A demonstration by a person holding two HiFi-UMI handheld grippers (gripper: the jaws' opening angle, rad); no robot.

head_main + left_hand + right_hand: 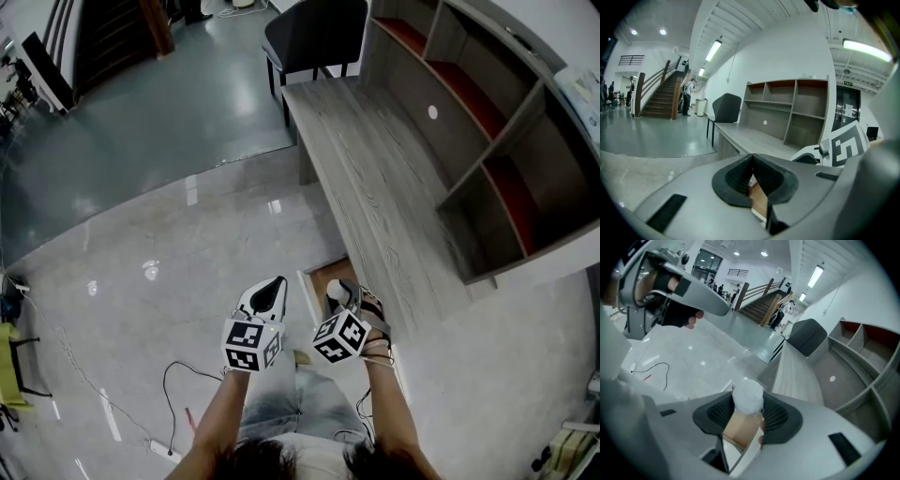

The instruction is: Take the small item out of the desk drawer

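A small white fluffy ball (748,396) sits pinched between the tips of my right gripper (748,404), which is shut on it. In the head view the ball (334,288) and right gripper (339,295) hang just above the open wooden drawer (323,275) at the near end of the grey desk (375,178). The drawer's brown inside (738,427) shows below the ball. My left gripper (270,296) hovers to the left of the drawer, over the floor. Its jaws (751,171) are shut with nothing between them.
A grey-and-red shelf unit (487,141) stands on the desk's far side. A black chair (314,33) is at the desk's far end. A thin cable (178,375) lies on the glossy floor to the left. A staircase (661,96) rises across the hall.
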